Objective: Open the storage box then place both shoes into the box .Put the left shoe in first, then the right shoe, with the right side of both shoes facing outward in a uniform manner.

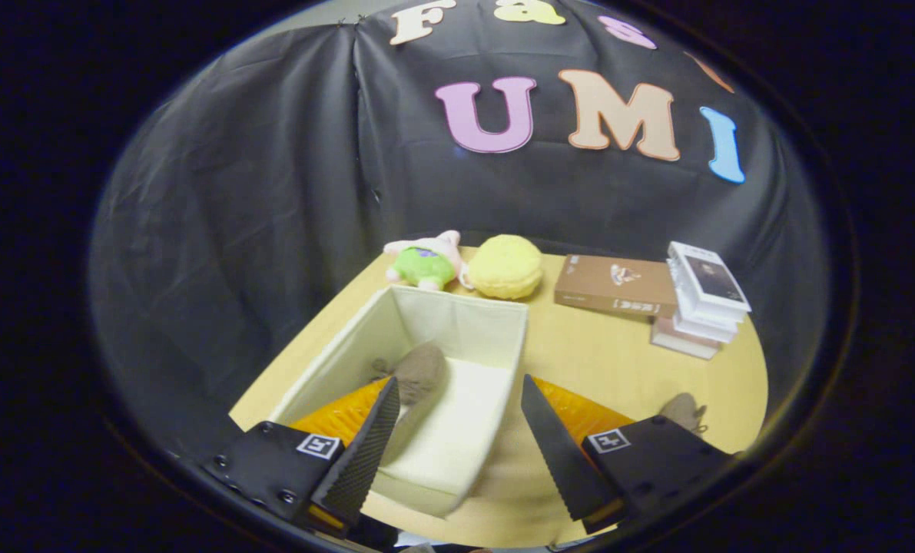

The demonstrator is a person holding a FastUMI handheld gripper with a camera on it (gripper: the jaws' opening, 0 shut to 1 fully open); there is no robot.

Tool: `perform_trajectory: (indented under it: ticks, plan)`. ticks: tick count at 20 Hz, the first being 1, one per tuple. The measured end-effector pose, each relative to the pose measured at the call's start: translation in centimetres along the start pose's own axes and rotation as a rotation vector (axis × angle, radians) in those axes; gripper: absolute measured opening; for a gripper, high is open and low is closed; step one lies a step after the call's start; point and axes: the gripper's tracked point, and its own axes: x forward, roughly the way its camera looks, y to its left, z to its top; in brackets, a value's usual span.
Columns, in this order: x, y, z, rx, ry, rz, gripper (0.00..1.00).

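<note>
An open cream fabric storage box [469,326] stands on the wooden table [603,357], just ahead of and below my fingers. A grey-brown shoe [420,371] lies inside it along the left wall, partly hidden by my left finger. A second grey-brown shoe [684,412] rests on the table to the right of the box, mostly hidden behind my right finger's mount. My gripper [459,380] hangs open above the near half of the box, with nothing between its fingers.
Beyond the box, at the table's far edge, lie a green and pink plush toy [425,263] and a round yellow plush [507,266]. A flat brown carton [614,286] and a stack of white boxes [704,301] sit at the far right.
</note>
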Motion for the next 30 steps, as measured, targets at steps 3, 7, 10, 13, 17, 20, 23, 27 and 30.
perform_trajectory:
  ticks: [3,7,10,13,17,20,23,27,30]
  plan:
    - [-1.6,-4.6,-0.4,0.017,-0.013,-0.054,1.00]
    - [-3.6,-11.4,-1.1,0.024,-0.033,-0.155,1.00]
    - [-4.8,-16.3,-2.3,0.046,-0.030,-0.220,1.00]
    - [-5.6,-20.5,-4.5,0.050,0.003,-0.277,1.00]
    - [-6.0,-24.4,-7.7,0.036,0.059,-0.312,1.00]
    - [-5.7,-27.1,-10.9,0.022,0.115,-0.331,1.00]
    - [-5.7,-28.5,-13.6,0.014,0.180,-0.342,1.00]
    - [-3.7,-30.5,-17.0,0.033,0.259,-0.339,0.93]
    - [-2.4,-31.3,-19.1,0.054,0.332,-0.335,0.79]
